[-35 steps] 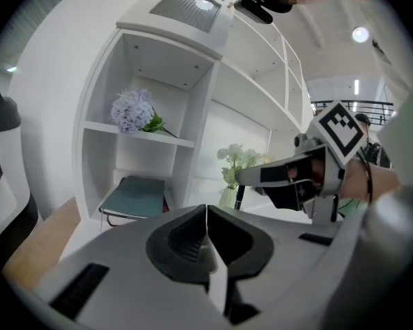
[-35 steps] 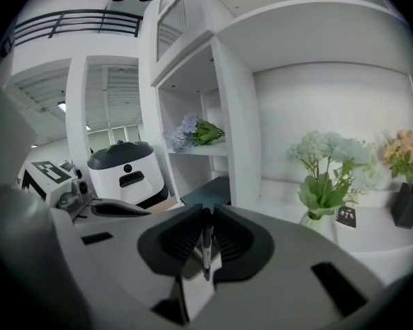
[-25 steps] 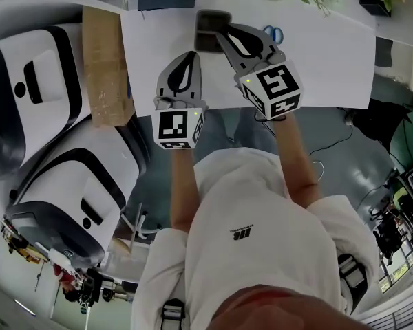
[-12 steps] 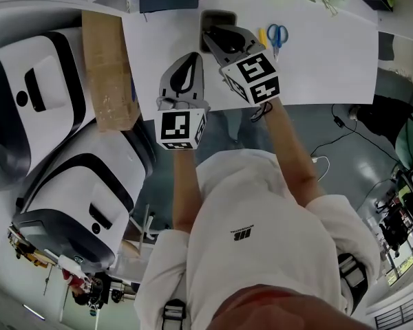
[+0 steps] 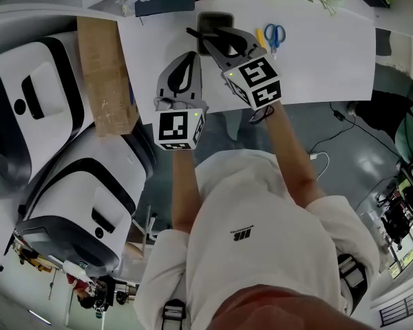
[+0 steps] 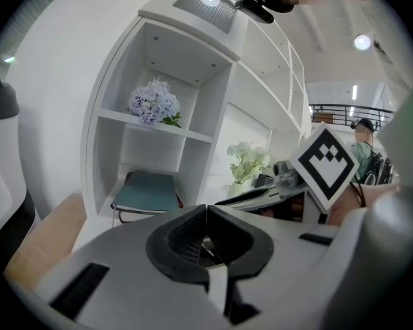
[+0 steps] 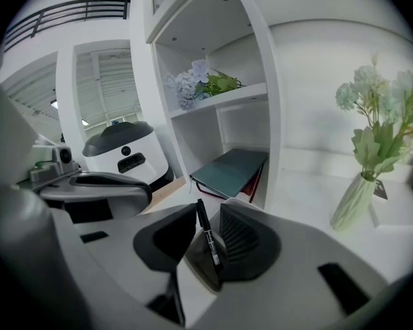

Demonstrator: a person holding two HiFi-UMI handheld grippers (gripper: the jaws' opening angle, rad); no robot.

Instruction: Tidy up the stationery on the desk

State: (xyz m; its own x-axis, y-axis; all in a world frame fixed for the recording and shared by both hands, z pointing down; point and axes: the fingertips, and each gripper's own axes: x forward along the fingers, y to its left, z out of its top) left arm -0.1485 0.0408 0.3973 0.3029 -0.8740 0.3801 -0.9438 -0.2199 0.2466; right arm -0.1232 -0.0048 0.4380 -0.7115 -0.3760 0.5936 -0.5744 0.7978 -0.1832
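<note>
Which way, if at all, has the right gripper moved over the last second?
Yes: the right gripper shifted left, uncovering the blue scissors it had overlapped.

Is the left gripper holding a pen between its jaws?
No, the left gripper has its jaws closed together with nothing between them; it is the right gripper that holds the black pen.

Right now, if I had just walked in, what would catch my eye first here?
The right gripper grips a black pen between its jaws, held over the white desk. Beside it, the left gripper is shut with nothing in it. Blue-handled scissors lie on the desk just to the right of the right gripper.
</note>
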